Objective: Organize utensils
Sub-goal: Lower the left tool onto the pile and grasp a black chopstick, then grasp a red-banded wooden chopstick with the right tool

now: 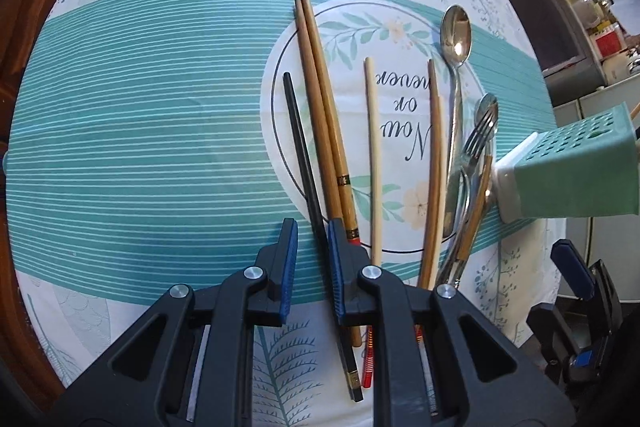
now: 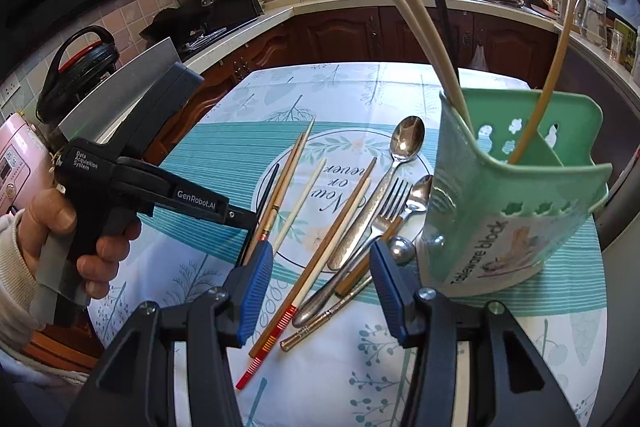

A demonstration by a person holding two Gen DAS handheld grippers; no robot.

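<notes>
The left tongs (image 1: 312, 255) are lowered over the near end of the black chopstick (image 1: 308, 183), jaws narrowed but not yet clamped: the stick is seen running against the inner face of the right pad, with a gap left on the other side. The right tongs (image 2: 320, 283) are held wide and empty above the pile, nothing pinched.

Everything is best placed relative to the green holder (image 2: 516, 195), which stands on the worktop (image 1: 140, 147) at the right edge of the spread. Already parked inside it: two cream chopsticks (image 2: 404, 7), a black one and a yellowish one. Lying just beside it are the small spoon and fork (image 2: 390, 203), then the big spoon (image 2: 406, 143), then the brown and cream sticks, with the black chopstick farthest from the holder.

The step in hand is judged to be the pick of that black stick. It would be done best if the stick were centred between the pads before closing, since an off-centre pinch on something so thin could let it swivel. The neighbouring brown pair (image 1: 320, 99) lies almost touching, so a clean squeeze is needed. Once lifted, it should be tipped upright and dropped into the compartment with its black mate.
</notes>
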